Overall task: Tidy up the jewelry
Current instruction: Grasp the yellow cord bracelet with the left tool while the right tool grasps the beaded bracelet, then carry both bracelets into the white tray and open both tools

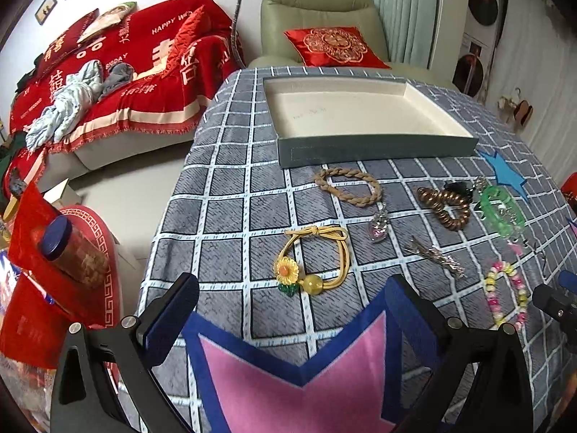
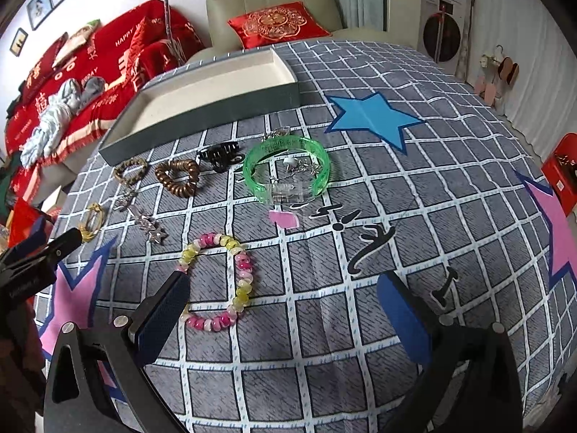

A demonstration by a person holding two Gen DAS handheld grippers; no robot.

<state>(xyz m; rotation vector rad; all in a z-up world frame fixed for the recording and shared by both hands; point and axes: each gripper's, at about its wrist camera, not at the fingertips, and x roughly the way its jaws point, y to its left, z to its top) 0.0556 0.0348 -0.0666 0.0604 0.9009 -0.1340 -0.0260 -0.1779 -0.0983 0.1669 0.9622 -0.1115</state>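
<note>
at the far side of the checked cloth (image 1: 230,216), lying bare inside: shallow grey box (image 1: 360,144). scattering just before it: braided band (image 1: 348,186), coil tie (image 2: 177,177), green bangle (image 2: 286,169), sunflower tie (image 1: 313,259), beaded bracelet (image 2: 220,278). hovering spread and holding nothing: left gripper (image 1: 292,306), right gripper (image 2: 285,306). showing behind: red-draped sofa (image 1: 119,83), armchair (image 1: 317,11).

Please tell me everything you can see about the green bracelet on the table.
The green bracelet is a wide open cuff of clear, glassy-looking plastic with a colourless block at its near side. It lies flat on the checked cloth, near the black hair clip. Small silver pieces lie inside its ring. No gripper touches it.
</note>
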